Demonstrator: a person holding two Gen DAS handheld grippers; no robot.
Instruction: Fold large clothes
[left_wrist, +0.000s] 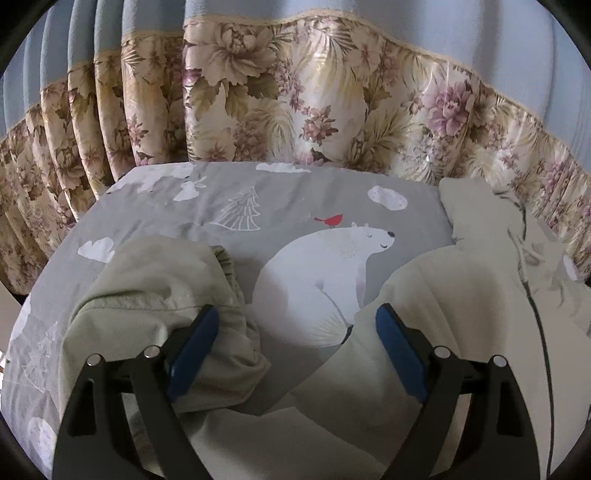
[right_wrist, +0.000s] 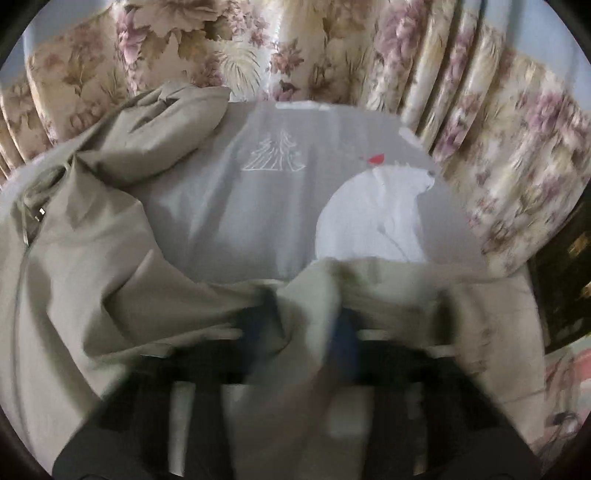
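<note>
A pale green jacket (left_wrist: 443, 288) lies crumpled on a grey bed sheet (left_wrist: 295, 192) printed with a polar bear. One sleeve (left_wrist: 159, 280) with an elastic cuff lies at the lower left of the left wrist view. My left gripper (left_wrist: 295, 314) hangs open just above it, its left blue pad (left_wrist: 195, 343) over the sleeve's end and its right pad over the jacket's body, nothing gripped. In the blurred right wrist view, my right gripper (right_wrist: 303, 317) is shut on a bunched fold of the jacket (right_wrist: 92, 258), and the cloth hides most of its pads.
A floral curtain (left_wrist: 295, 92) hangs close behind the bed's far edge and wraps round to the right (right_wrist: 480, 110). Bare sheet (right_wrist: 229, 206) shows between the jacket's parts. Dark furniture (right_wrist: 565, 280) stands beyond the bed at the right.
</note>
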